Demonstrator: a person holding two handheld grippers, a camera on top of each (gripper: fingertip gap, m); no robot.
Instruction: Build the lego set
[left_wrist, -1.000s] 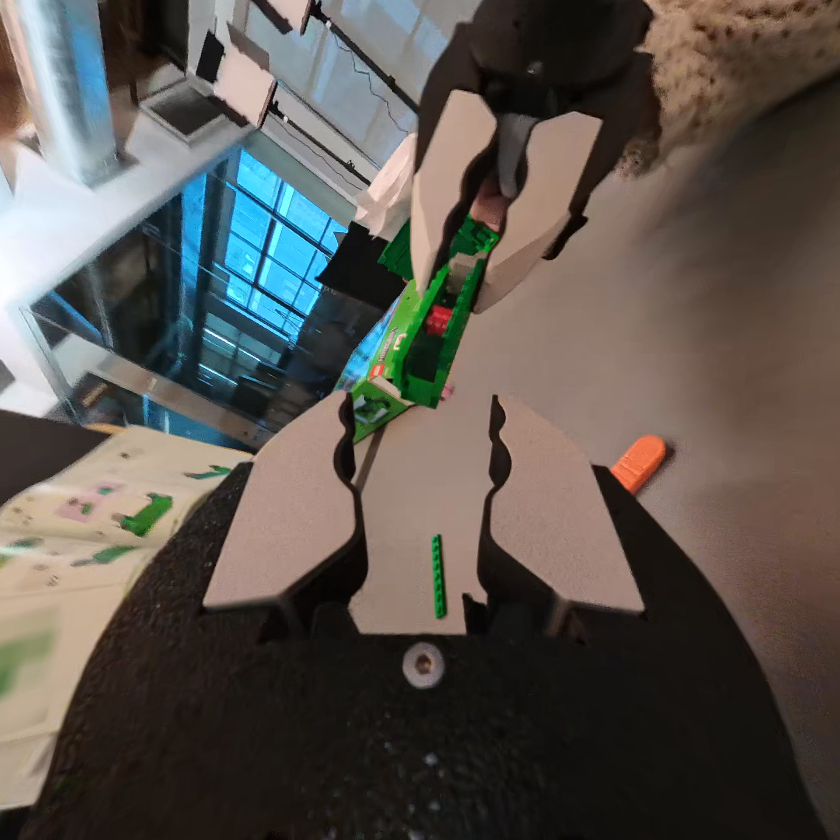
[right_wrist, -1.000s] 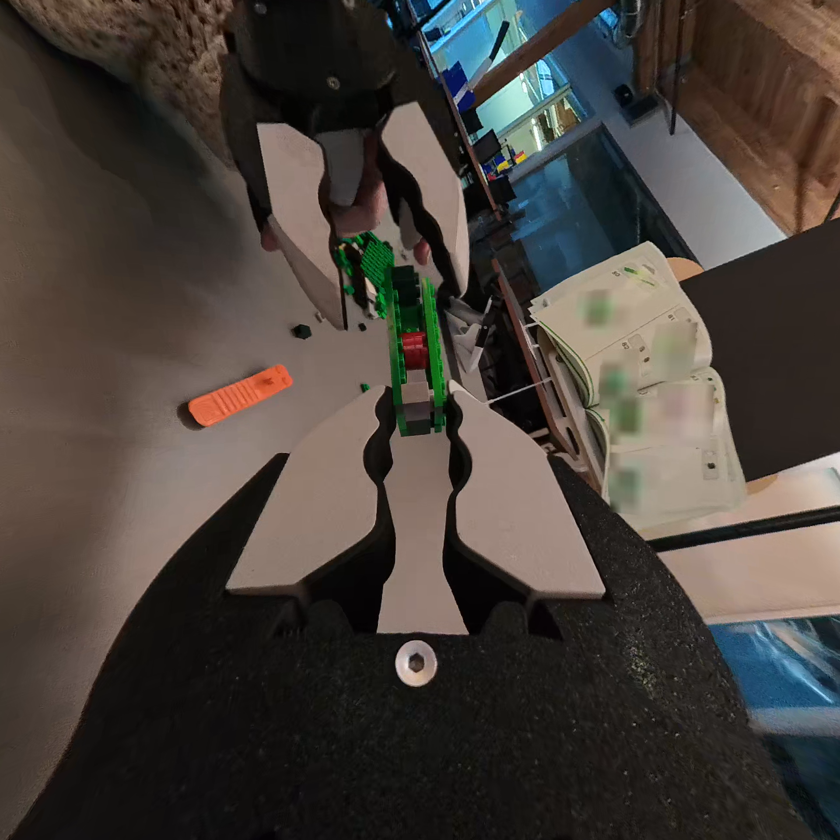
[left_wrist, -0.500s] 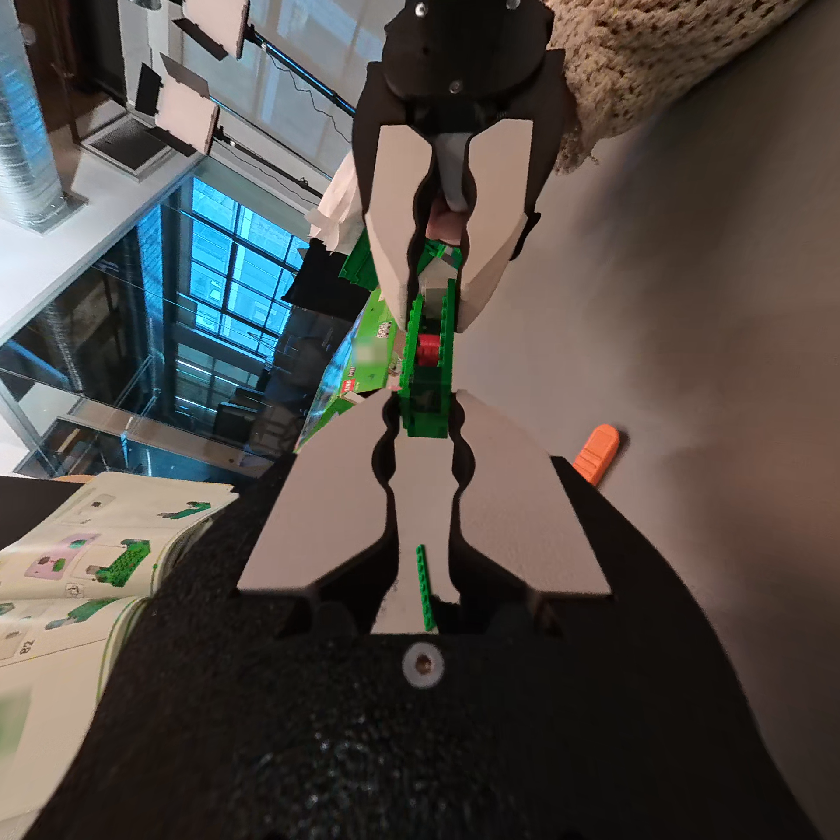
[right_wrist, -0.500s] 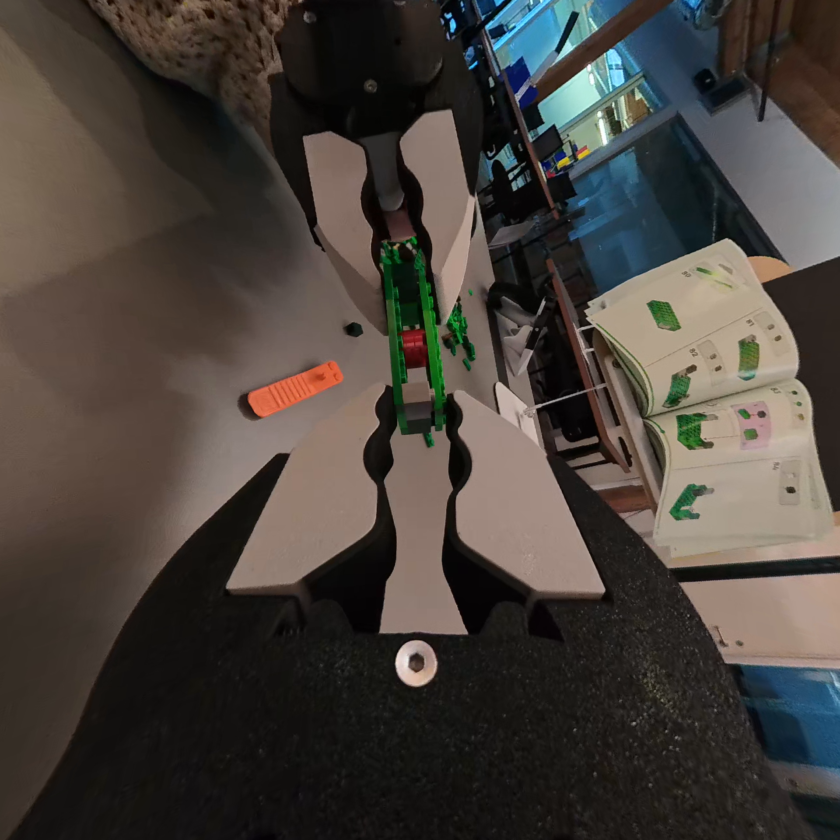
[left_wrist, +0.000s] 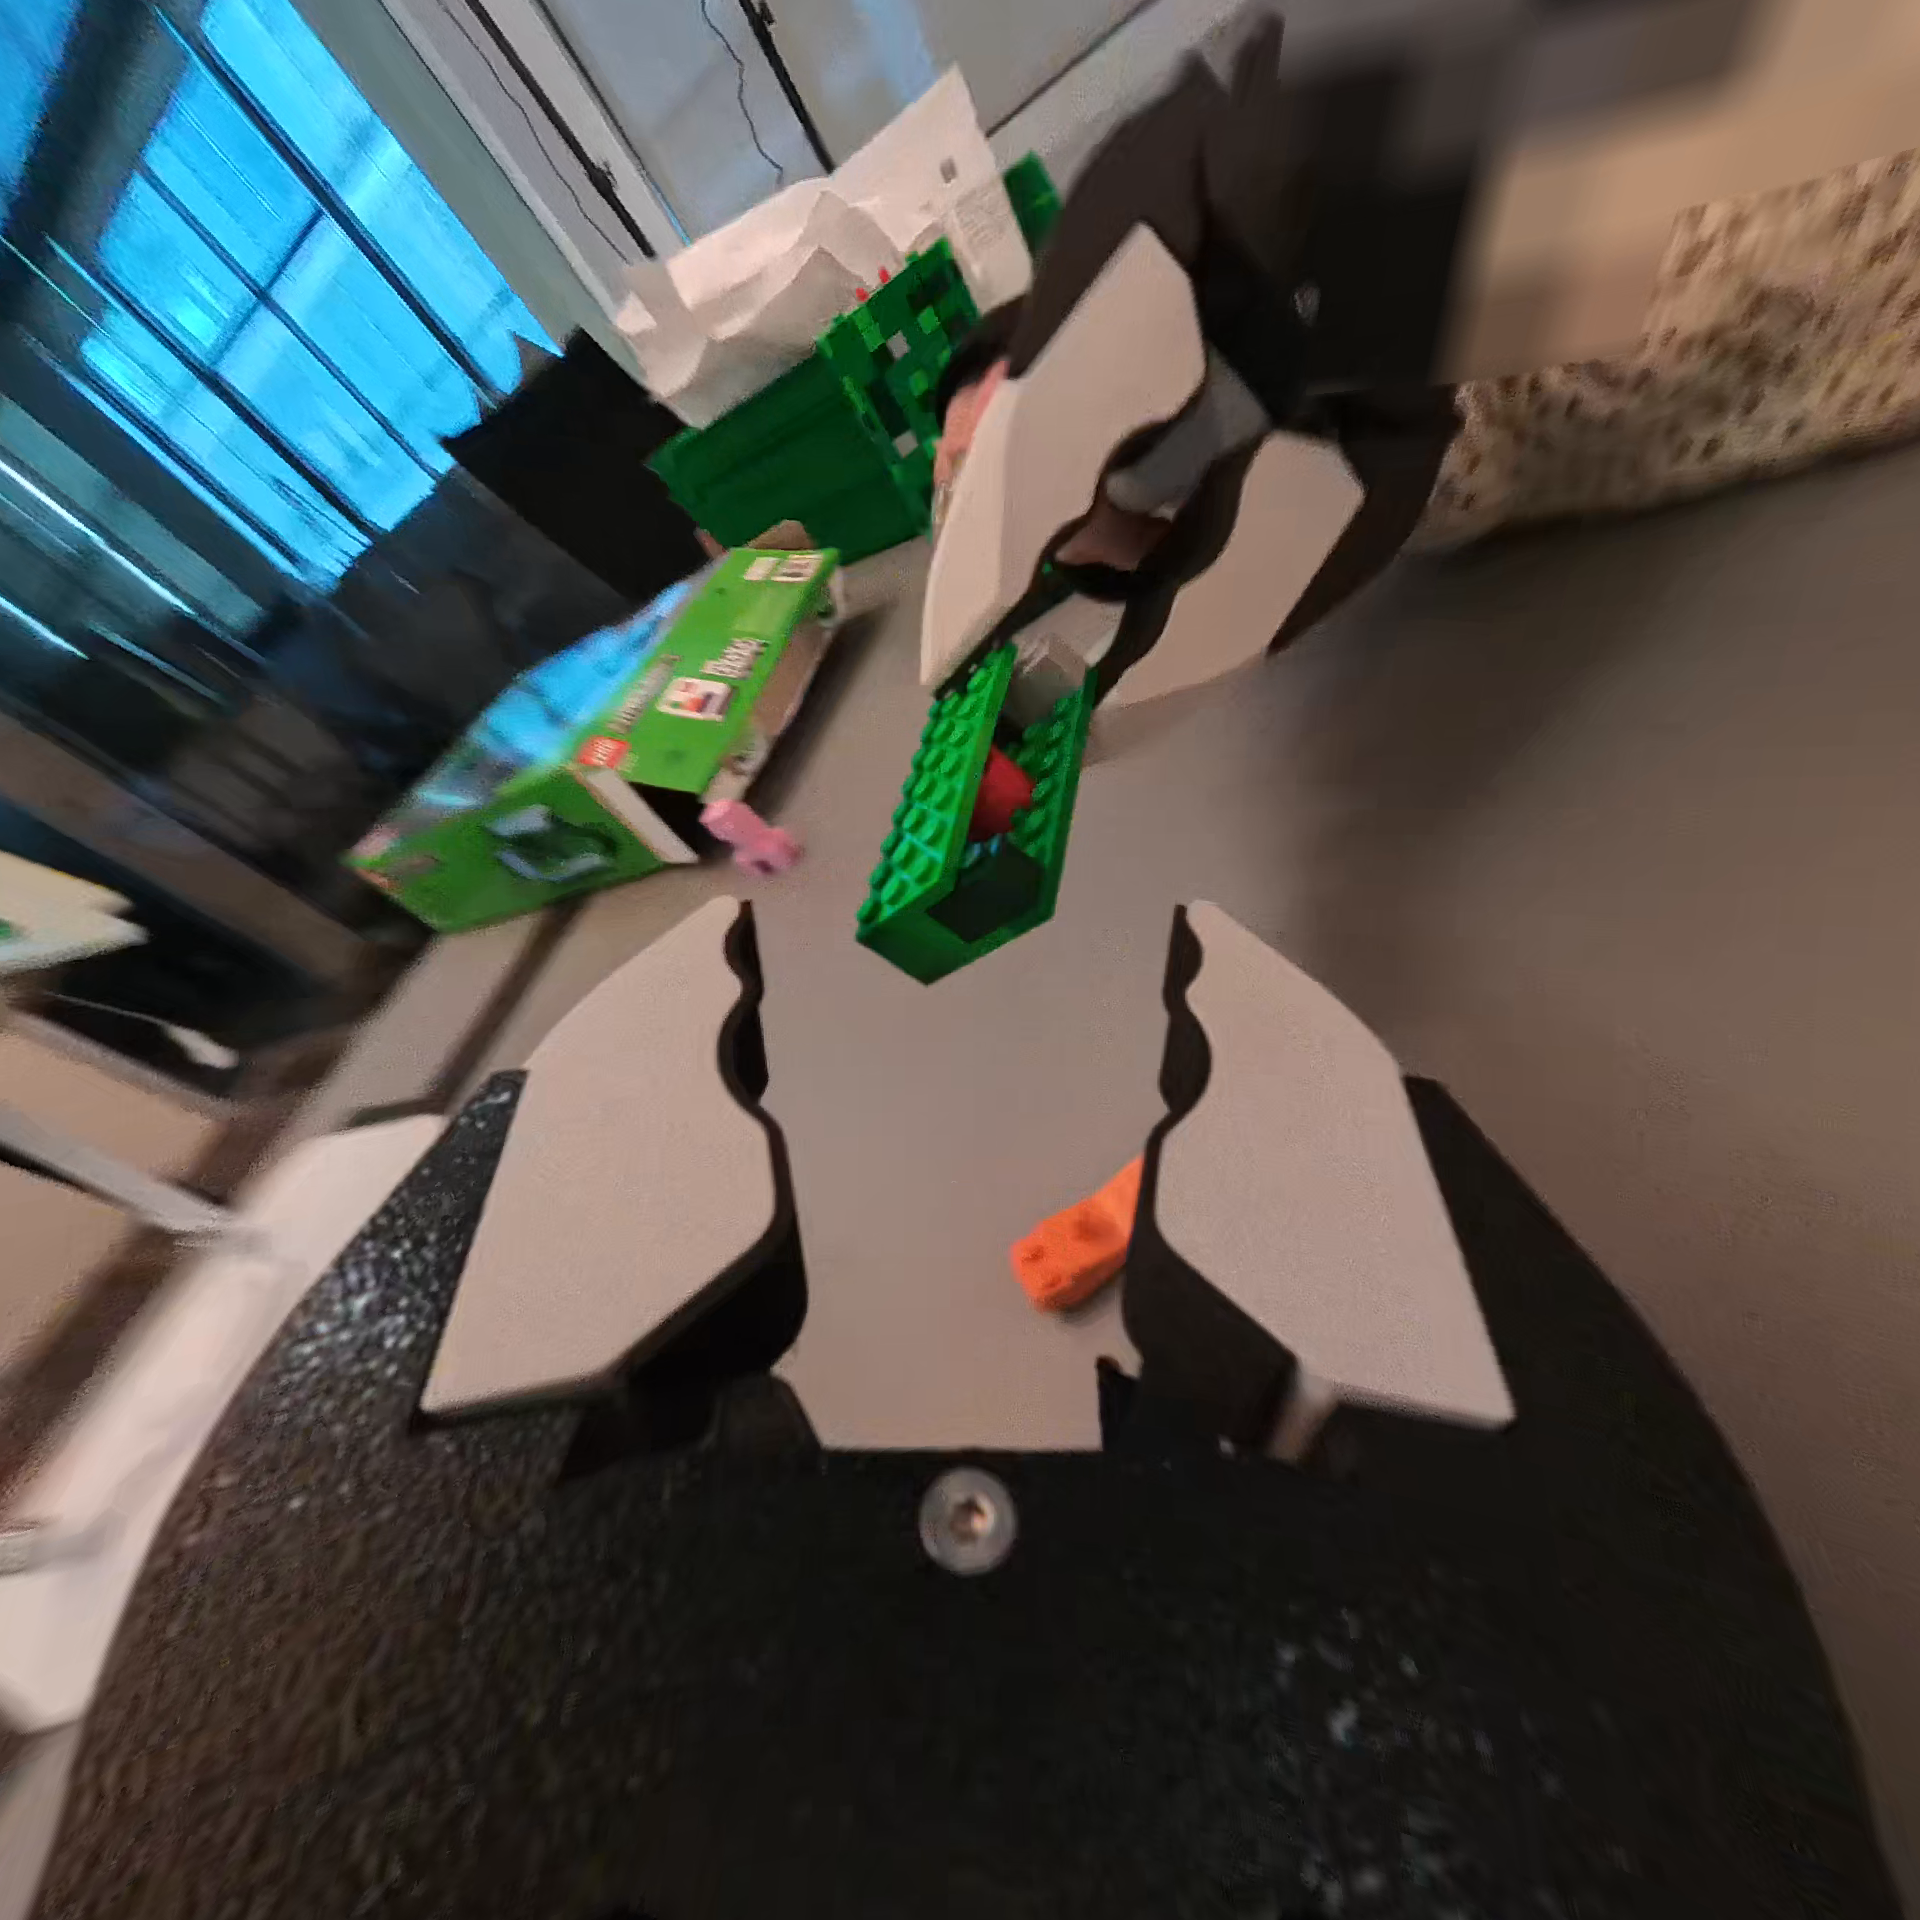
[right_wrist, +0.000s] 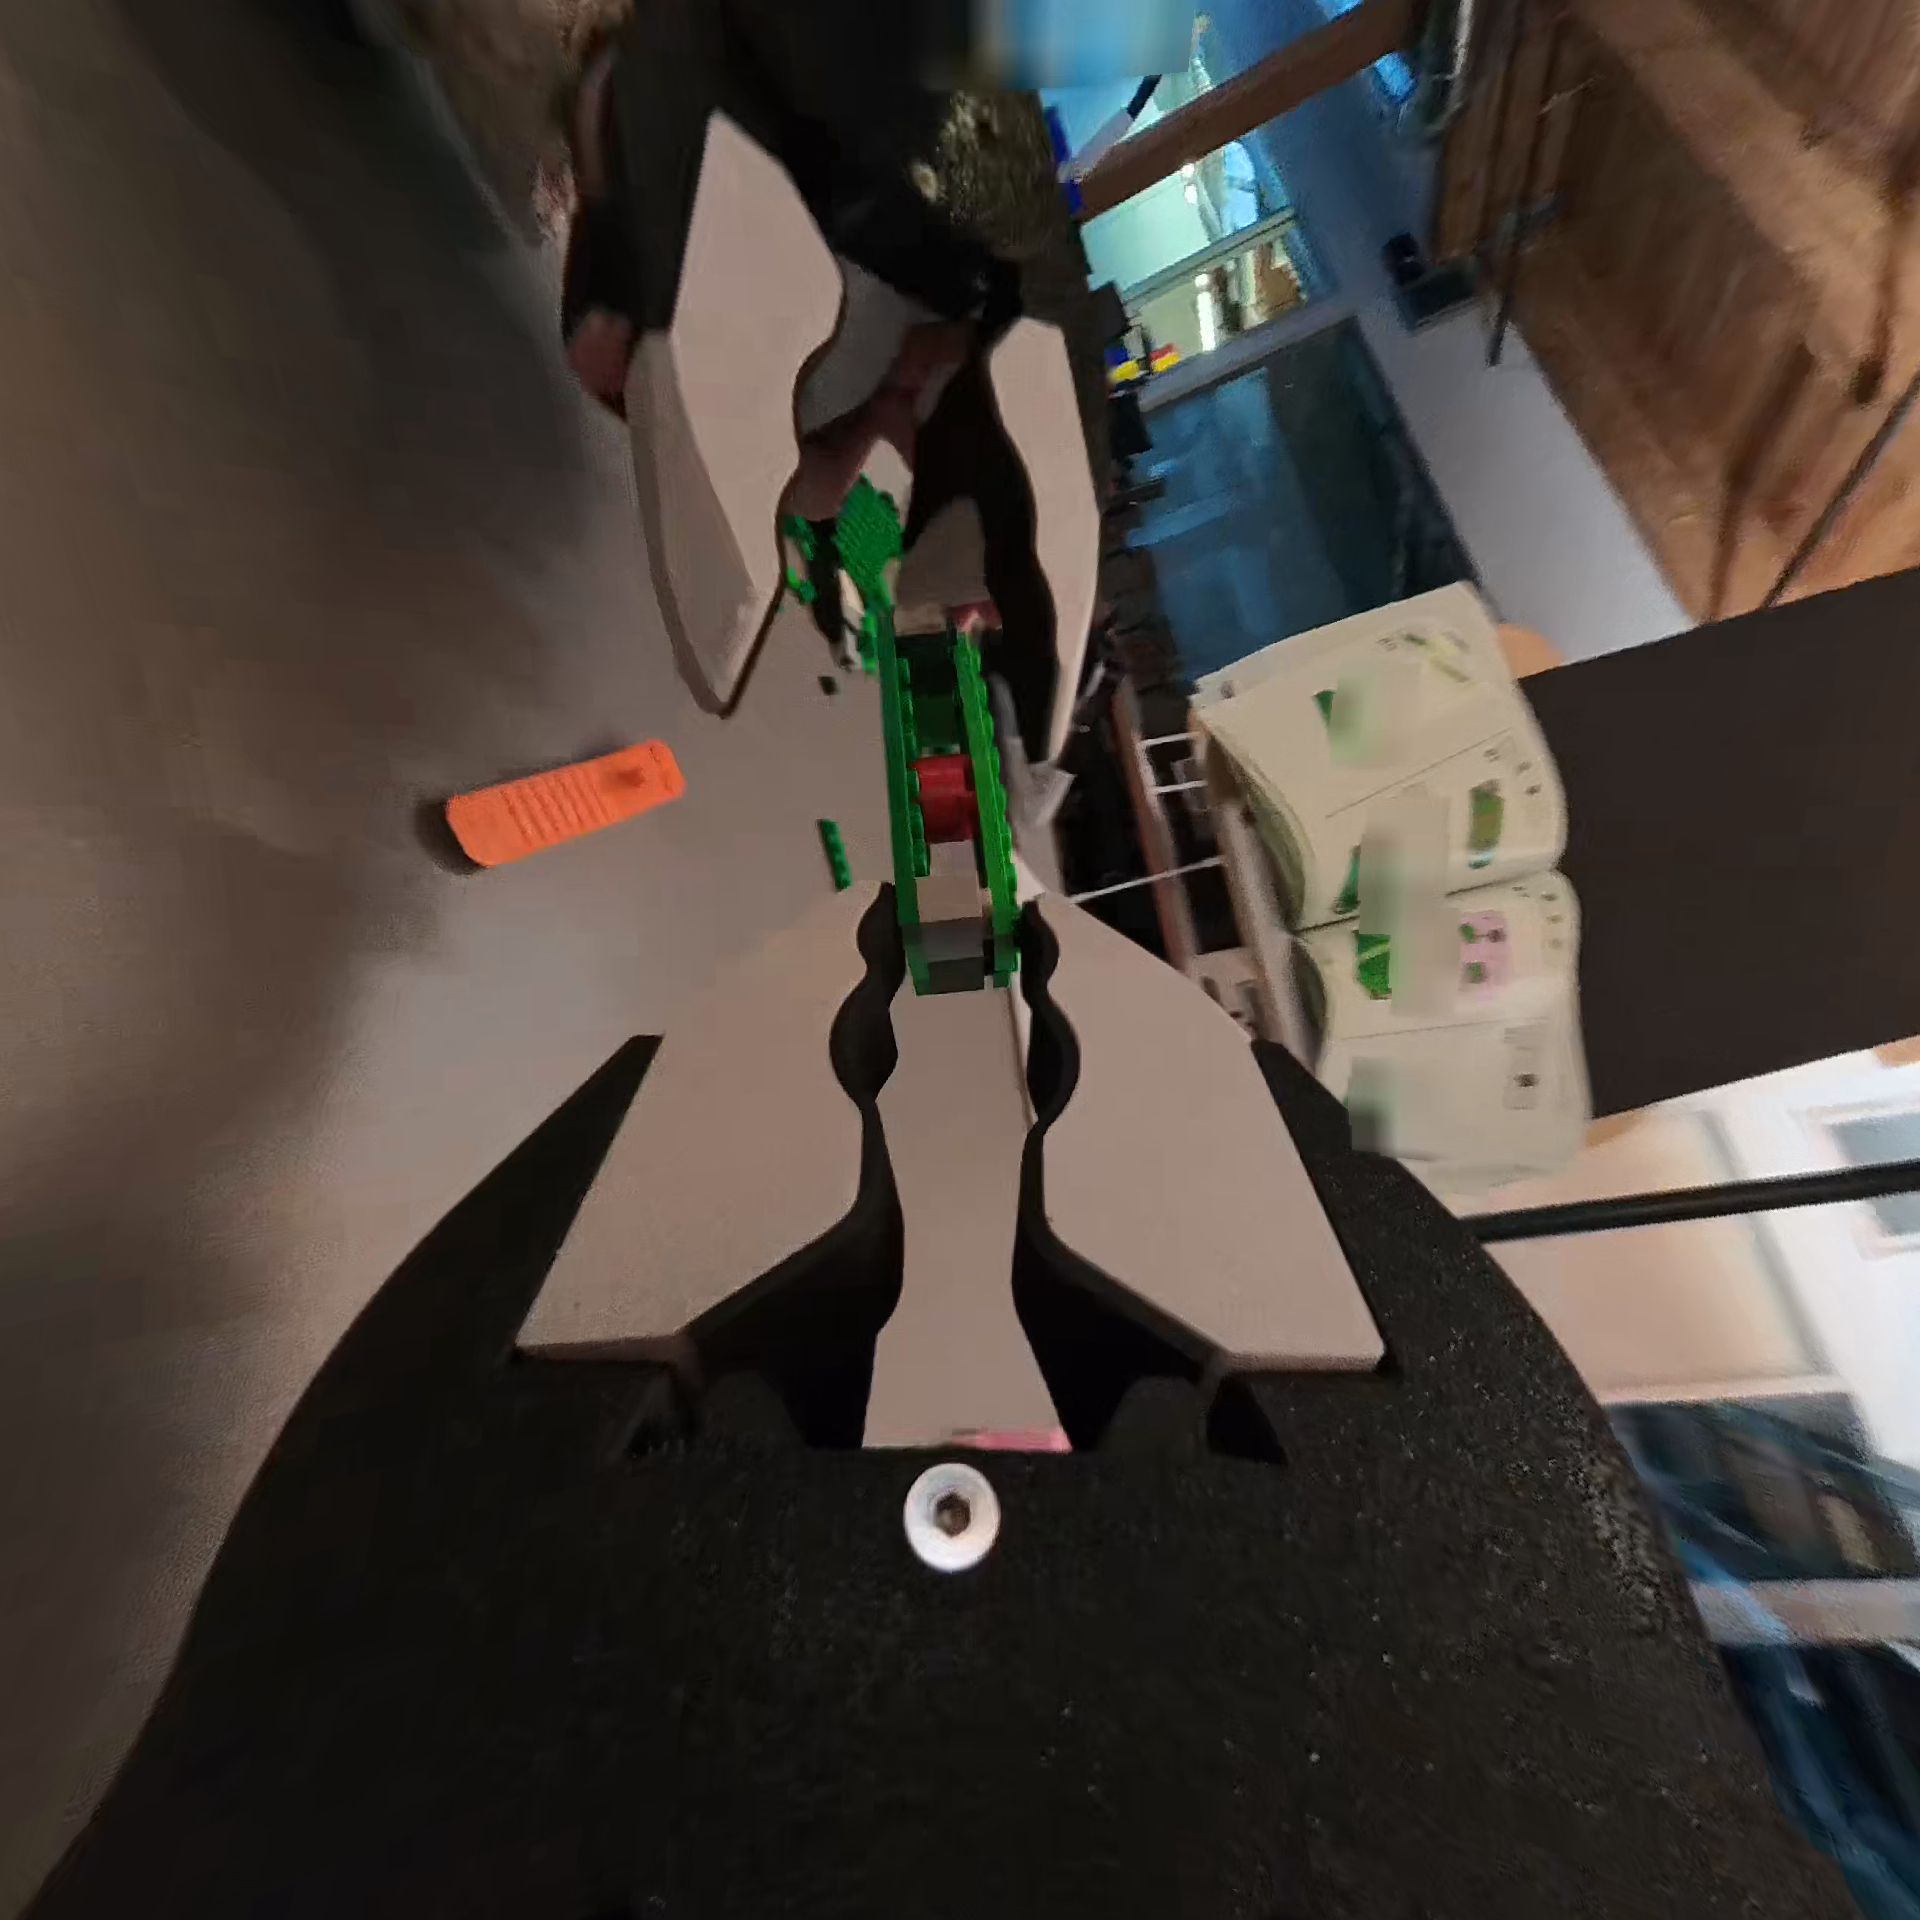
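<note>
Lego assembly, a long green channel with a red piece and a grey block inside, held off the grey table by one end only. Right gripper clamped narrowly on the grey-block end, as half a second ago. Left gripper, then closed on the far end, now released: jaws spread wide, nothing between the fingers, the assembly's free end just ahead of the tips and clear of them. Seen from the right wrist view, left gripper's fingers apart on either side of the far end. Orange brick separator flat on the table, now partly behind a left finger. Green box and pink piece beyond, more in view than before. Thin green strip lying beside the assembly. Instruction booklet open past the table edge, blurred.
</note>
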